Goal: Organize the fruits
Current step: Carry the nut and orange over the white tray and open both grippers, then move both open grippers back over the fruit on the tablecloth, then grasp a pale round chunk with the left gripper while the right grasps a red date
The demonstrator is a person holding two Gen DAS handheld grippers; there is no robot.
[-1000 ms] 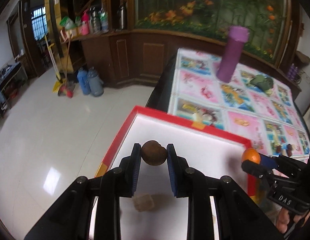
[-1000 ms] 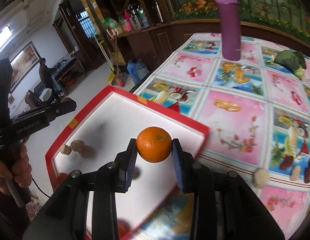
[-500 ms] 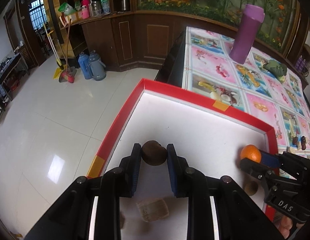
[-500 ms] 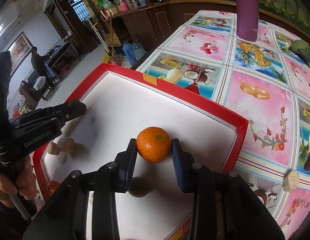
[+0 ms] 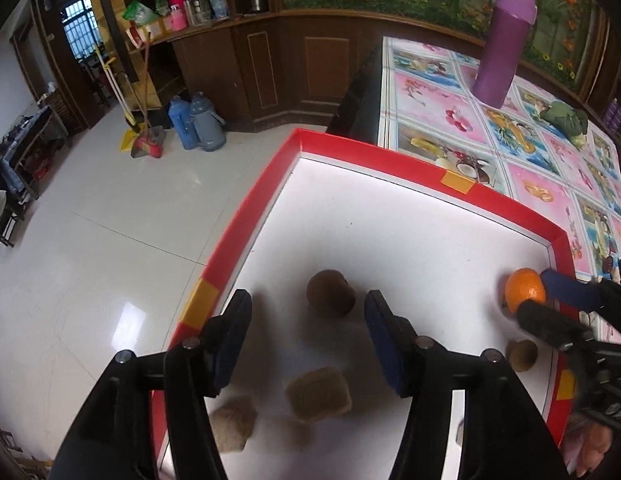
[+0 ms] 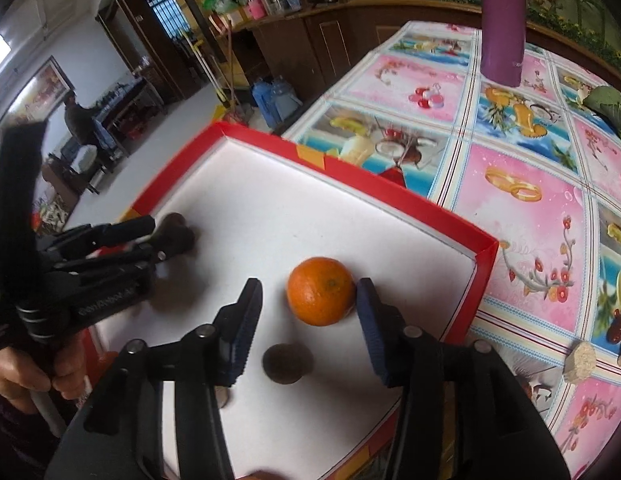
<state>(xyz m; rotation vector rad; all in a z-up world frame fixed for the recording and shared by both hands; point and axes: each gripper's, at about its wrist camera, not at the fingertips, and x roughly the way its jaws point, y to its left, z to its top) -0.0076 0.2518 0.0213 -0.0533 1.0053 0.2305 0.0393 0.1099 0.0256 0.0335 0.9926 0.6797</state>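
Note:
A red-rimmed box [image 5: 390, 156] with a white floor lies at the table's corner. My left gripper [image 5: 308, 336] hangs low over it with its jaws opening. A brown round fruit [image 5: 330, 294] rests on the floor between them, clear of both pads. In the right wrist view my right gripper [image 6: 308, 316] is opening too. The orange [image 6: 320, 290] sits on the box floor [image 6: 350, 168] between its fingers, close against the right pad and apart from the left one. The left gripper [image 6: 150, 240] shows at the box's left side.
Two tan chunks [image 5: 318, 394] and a small brown fruit [image 5: 521, 354] lie in the box. A purple bottle [image 5: 504, 46] and a green bundle [image 5: 564, 118] stand on the patterned tablecloth. A tan piece [image 6: 579, 360] lies right of the box. The box's left side overhangs the tiled floor.
Both grippers sank into the box and their jaws spread. The brown fruit and the orange, gripped before, now rest on the box floor.

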